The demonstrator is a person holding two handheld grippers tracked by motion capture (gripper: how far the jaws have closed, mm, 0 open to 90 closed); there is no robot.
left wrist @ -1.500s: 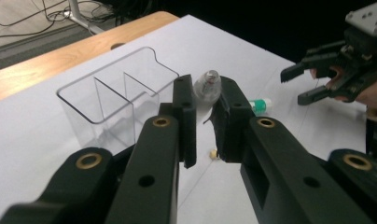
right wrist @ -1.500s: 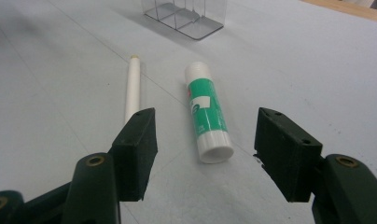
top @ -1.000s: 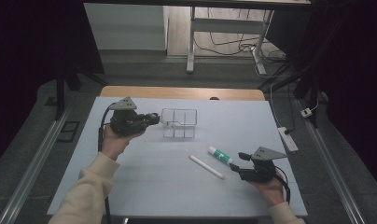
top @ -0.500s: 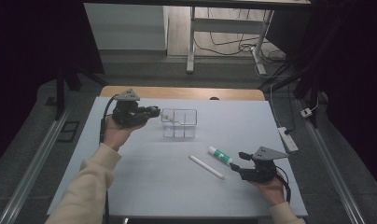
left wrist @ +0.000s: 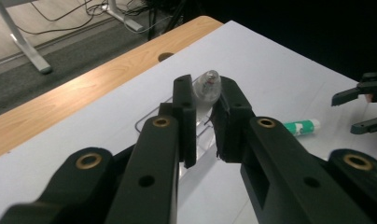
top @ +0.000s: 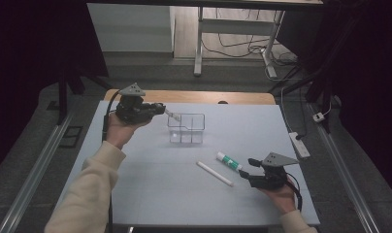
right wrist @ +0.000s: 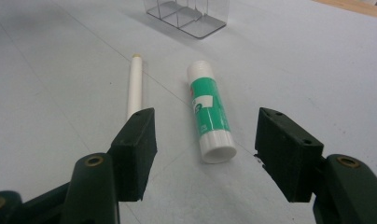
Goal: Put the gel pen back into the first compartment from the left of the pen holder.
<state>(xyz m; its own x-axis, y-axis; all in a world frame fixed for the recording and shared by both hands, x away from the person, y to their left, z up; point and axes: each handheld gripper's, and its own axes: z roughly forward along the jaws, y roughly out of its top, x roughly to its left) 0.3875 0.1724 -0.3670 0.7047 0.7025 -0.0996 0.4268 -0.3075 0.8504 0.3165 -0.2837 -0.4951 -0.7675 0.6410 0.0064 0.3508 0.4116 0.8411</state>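
The left gripper (left wrist: pixel 203 119) has its jaws nearly closed on a small clear pen-like thing (left wrist: pixel 207 86), whose rounded end pokes out past the jaw tips in the upper middle of the left gripper view. In the high view that left gripper (top: pixel 157 108) sits upper left of centre, and the clear thing (top: pixel 173 115) sticks out rightward from it, its tip just over the near-left rim of the clear organizer box (top: pixel 186 128). So the box lies directly ahead of and slightly below the held piece, and its long axis points into the box; a short forward-and-down move looks like what a drop would need. The right gripper (right wrist: pixel 203 149) stands wide open and empty at the bottom of its own view, with the green-and-white glue stick (right wrist: pixel 209 114) lying between the jaw tips and running away up the frame, and the white stick (right wrist: pixel 135 86) just left of it, nearly parallel. Both lie far nearer the right gripper (top: pixel 246 170), at lower right in the high view.
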